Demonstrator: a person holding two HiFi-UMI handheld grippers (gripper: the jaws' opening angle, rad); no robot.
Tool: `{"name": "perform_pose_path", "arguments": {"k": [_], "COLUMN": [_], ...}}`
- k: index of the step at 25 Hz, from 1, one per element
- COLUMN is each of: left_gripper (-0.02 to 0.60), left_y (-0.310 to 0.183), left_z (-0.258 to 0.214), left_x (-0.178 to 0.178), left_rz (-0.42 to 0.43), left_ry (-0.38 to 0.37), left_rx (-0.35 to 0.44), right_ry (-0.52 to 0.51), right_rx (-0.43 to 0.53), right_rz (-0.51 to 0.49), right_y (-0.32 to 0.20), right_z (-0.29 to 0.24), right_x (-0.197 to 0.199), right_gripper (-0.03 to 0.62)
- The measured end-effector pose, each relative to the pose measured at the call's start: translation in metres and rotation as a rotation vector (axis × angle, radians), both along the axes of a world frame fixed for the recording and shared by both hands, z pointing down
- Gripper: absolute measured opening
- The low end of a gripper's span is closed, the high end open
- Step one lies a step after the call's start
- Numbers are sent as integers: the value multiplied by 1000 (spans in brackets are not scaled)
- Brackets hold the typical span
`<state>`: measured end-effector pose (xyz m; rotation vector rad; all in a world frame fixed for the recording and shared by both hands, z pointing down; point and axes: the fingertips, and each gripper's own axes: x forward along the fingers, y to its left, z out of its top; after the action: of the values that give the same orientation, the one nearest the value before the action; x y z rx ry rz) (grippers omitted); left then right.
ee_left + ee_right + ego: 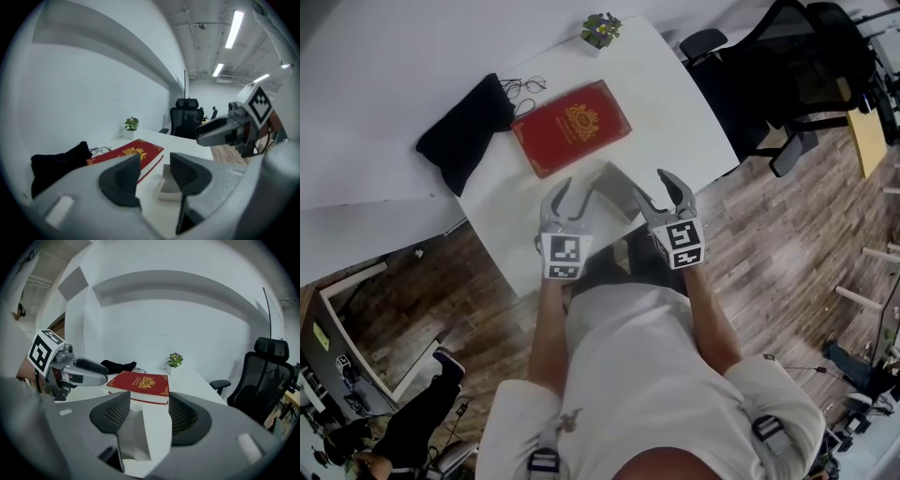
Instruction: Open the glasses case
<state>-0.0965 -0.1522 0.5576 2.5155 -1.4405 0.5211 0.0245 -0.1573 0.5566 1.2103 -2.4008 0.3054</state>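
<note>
The pale grey glasses case (pixel 614 187) lies on the white table (pixel 675 103) near its front edge, with its lid raised. My left gripper (pixel 571 202) hovers just left of it and my right gripper (pixel 660 194) just right of it. Both are open and hold nothing. In the left gripper view the case (pixel 167 186) shows beyond the parted jaws (pixel 154 176). In the right gripper view the opened case (pixel 132 437) lies below the gap of the jaws (pixel 149 413), and the pads do not touch it.
A red book (pixel 571 126) lies behind the case. A black pouch (pixel 466 131) and a pair of glasses (pixel 525 87) lie to the left, and a small potted plant (pixel 601 29) stands at the far edge. Black office chairs (pixel 787 66) stand right of the table.
</note>
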Motion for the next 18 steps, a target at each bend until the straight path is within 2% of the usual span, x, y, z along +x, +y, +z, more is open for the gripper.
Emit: {"name": "perform_pose_path", "arguments": {"k": [7,18], "left_gripper": [193,193], "left_y": [6,8], "left_z": [-11,-33], "left_x": [2,11], "left_rz": [-5,-47], "left_ry": [-1,-40], "left_rx": [18,52], "right_ry": [-5,-14], "right_rx": [18,31], "right_rz": [-10,-86], "right_y": [4,5], "right_z": [-11,-25], "right_x": [0,10], "right_gripper": [244,244]}}
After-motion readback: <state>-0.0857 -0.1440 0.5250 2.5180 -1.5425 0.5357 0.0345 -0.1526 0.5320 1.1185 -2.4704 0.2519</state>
